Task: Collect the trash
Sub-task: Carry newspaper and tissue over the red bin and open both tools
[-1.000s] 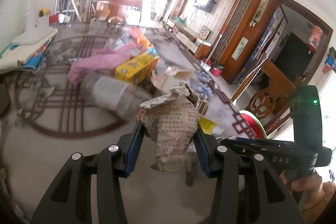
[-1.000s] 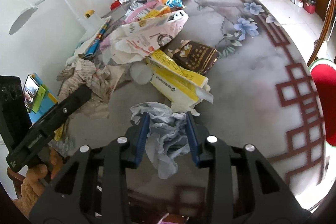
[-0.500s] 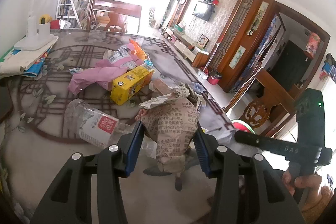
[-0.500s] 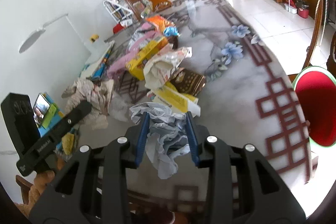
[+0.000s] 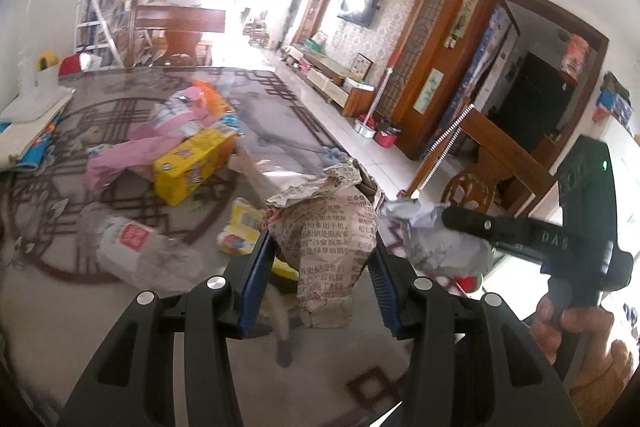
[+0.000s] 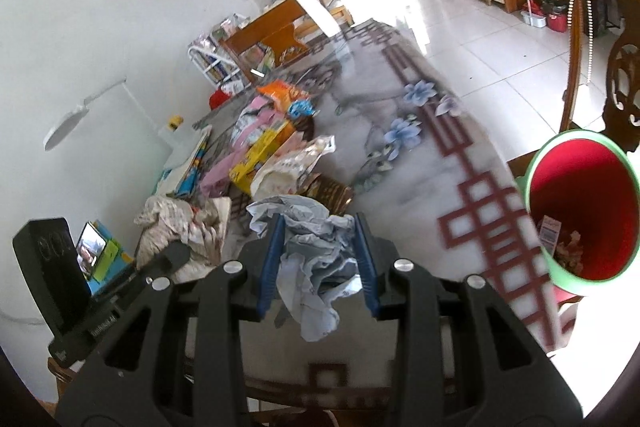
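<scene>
My left gripper [image 5: 320, 259] is shut on a crumpled brown newspaper wad [image 5: 326, 251], held above the patterned table [image 5: 60, 287]. My right gripper [image 6: 318, 251] is shut on a crumpled pale blue paper wad [image 6: 316, 267], also lifted off the table [image 6: 420, 167]. In the left wrist view the right gripper and its blue wad [image 5: 436, 243] show at the right. A red bin with a green rim [image 6: 584, 207] stands past the table's right edge, with some trash inside. The left gripper's body [image 6: 100, 307] shows at the lower left of the right wrist view.
A trash pile lies on the table: a yellow box [image 5: 196, 159], pink cloth [image 5: 120, 159], a clear plastic bottle [image 5: 132, 247], a yellow wrapper [image 5: 244, 231], a white bag [image 6: 288, 171] and a brown packet [image 6: 332, 191]. A wooden chair [image 6: 600, 39] stands behind the bin.
Both grippers have risen and swung right with their wads. The red bin has come fully into the right wrist view, and the right gripper now sits closer beside the left.
</scene>
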Tool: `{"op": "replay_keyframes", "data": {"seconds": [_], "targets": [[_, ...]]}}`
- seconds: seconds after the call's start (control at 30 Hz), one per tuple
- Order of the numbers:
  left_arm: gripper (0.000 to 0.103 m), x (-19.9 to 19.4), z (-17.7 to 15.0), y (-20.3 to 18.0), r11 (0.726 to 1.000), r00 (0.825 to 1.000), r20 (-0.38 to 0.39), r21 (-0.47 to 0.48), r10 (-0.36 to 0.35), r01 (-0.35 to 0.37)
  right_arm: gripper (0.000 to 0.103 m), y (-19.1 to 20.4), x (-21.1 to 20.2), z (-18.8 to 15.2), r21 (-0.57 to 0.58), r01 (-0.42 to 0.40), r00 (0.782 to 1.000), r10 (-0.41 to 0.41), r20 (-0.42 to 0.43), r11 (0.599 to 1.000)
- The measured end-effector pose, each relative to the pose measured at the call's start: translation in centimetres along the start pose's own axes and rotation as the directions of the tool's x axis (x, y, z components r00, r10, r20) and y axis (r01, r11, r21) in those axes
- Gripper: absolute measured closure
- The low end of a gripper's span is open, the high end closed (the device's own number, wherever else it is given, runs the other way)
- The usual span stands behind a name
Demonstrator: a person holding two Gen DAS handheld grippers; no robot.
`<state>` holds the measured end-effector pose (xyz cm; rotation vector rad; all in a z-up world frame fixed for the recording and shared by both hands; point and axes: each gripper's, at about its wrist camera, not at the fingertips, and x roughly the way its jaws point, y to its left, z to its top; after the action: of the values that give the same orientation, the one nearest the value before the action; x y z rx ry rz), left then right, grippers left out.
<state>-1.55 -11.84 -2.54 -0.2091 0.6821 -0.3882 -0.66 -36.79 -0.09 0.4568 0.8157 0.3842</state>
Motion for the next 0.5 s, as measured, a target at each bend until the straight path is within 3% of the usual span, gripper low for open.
{"op": "replay_keyframes", "data": {"seconds": [0.5], "targets": [[0.058, 4.0, -0.1, -5.2, 0.995, 0.993, -0.086, 0.051, -0.084, 0.089, 0.069, -5.5, -3.4, 1.0, 0.069, 0.086, 0.993, -0.092, 0.077, 0.994]]}}
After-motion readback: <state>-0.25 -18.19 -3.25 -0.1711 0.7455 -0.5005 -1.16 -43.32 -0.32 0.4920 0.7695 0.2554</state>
